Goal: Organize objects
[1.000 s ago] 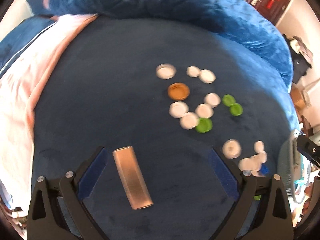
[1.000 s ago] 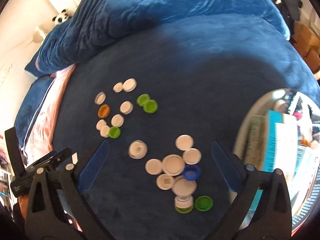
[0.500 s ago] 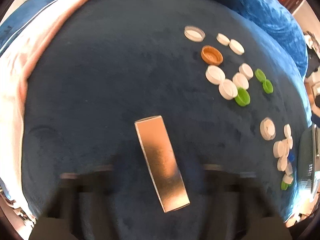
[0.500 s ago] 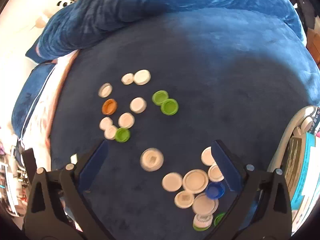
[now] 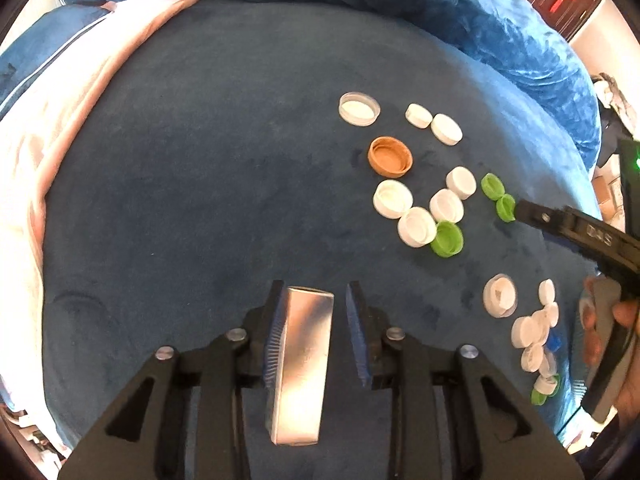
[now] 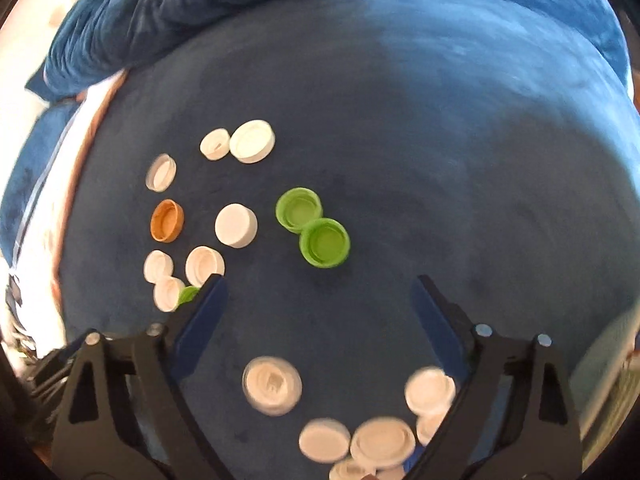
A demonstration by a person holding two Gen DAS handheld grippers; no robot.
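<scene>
My left gripper [image 5: 316, 312] – jaws opening, silver box [image 5: 301, 364] between, touching one pad; right gripper [image 6: 318, 300] closing, empty, pointing down by caps [image 6: 312, 236].

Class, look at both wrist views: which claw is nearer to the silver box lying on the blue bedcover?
Left. The left claw straddles the silver box, its jaws opening. The right claw, jaws closing on nothing, hovers away over the bottle caps.

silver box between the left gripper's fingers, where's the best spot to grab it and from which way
Grip the silver box across its two long narrow sides, coming from above. It lies flat on the blue blanket, long and slim, so the short width fits the jaws. The left gripper already straddles it: jaws opening, left pad touching, right pad clear.
</scene>
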